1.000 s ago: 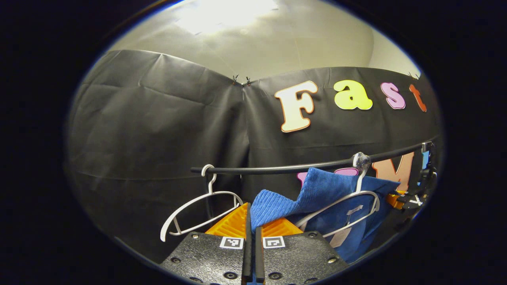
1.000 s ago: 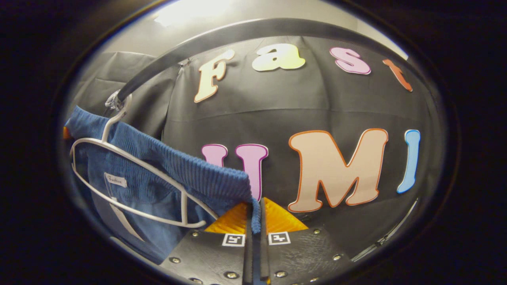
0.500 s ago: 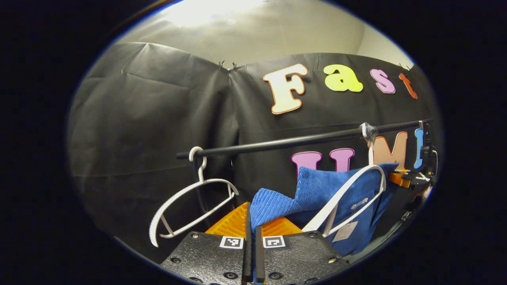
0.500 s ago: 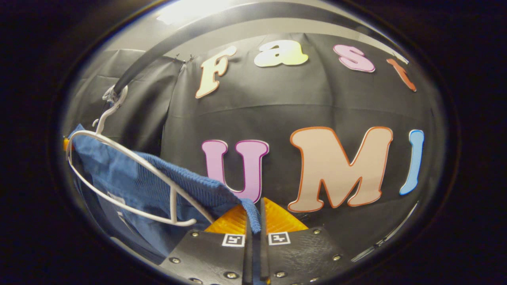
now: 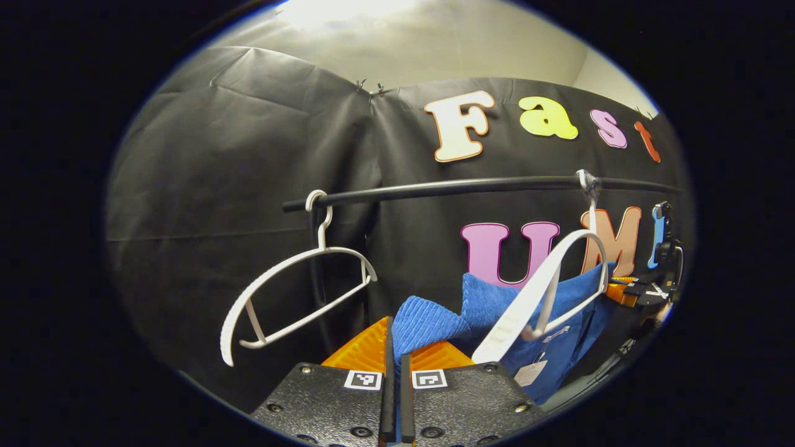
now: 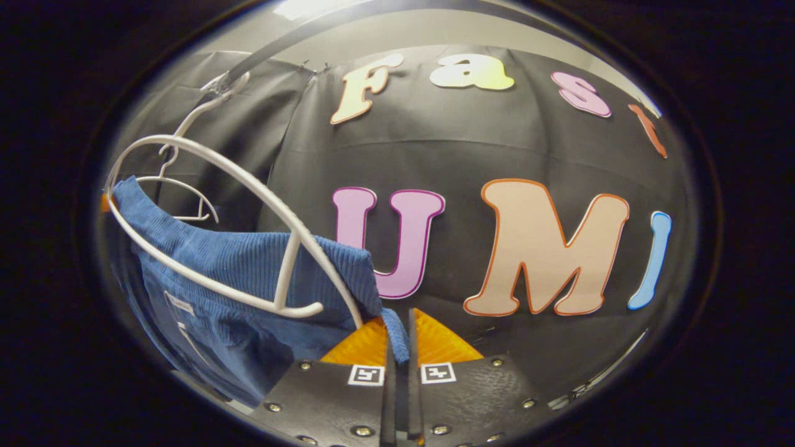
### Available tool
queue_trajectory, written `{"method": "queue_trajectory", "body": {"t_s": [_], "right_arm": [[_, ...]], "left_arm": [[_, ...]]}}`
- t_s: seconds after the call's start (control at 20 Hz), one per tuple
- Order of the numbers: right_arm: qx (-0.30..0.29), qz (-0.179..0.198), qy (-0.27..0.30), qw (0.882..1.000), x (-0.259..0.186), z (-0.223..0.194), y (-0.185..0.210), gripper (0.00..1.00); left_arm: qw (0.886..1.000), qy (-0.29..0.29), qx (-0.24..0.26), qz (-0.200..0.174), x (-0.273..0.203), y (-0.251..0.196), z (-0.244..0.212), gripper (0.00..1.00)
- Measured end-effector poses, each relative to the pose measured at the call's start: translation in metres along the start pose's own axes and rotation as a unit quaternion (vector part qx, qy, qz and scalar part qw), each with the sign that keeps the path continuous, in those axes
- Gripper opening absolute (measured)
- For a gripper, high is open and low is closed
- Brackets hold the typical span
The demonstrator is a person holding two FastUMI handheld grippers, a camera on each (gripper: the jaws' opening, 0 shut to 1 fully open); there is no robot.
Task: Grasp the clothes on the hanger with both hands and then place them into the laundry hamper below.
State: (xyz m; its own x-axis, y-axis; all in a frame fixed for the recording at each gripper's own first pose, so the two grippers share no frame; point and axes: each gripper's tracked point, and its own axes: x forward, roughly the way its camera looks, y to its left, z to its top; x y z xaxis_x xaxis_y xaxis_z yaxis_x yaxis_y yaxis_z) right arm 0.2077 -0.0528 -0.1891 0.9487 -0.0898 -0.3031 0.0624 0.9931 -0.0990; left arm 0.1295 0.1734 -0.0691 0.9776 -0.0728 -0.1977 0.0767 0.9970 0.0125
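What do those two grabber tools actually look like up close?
Each gripper, left and right, has a black, rough-textured body studded with round screws. Two ribbed fingers stand side by side, and a small square black-and-white marker sits at each finger's base.

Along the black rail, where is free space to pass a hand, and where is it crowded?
The rail is bare between the empty white hanger and the second hanger; a hand likely fits there. It is crowded lower, where both grippers pinch the blue garment below that second hanger.
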Motion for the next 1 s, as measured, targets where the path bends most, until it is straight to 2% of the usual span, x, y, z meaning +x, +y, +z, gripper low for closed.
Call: {"method": "queue_trajectory", "body": {"t_s": [0.3,0.45,0.65,0.8,1.0], "right_arm": [[-0.001,0.004,0.03,1.0,-0.007,-0.031,0.006,0.07],[-0.007,0.02,0.057,0.998,-0.016,-0.057,0.017,0.07],[-0.016,0.037,0.083,0.996,-0.03,-0.089,0.035,0.07],[-0.011,0.054,0.099,0.994,-0.041,-0.103,0.05,0.07],[-0.008,0.079,0.108,0.991,-0.053,-0.11,0.072,0.07]], "left_arm": [[1.0,0.024,-0.012,-0.007,-0.008,-0.007,-0.027,0.02],[0.999,0.038,-0.017,-0.011,-0.012,-0.014,-0.042,0.05],[0.998,0.061,-0.017,-0.013,-0.019,-0.026,-0.067,0.04],[0.997,0.08,-0.002,-0.018,-0.028,-0.041,-0.089,0.04],[0.993,0.095,0.038,-0.055,-0.035,-0.082,-0.107,0.04]]}}
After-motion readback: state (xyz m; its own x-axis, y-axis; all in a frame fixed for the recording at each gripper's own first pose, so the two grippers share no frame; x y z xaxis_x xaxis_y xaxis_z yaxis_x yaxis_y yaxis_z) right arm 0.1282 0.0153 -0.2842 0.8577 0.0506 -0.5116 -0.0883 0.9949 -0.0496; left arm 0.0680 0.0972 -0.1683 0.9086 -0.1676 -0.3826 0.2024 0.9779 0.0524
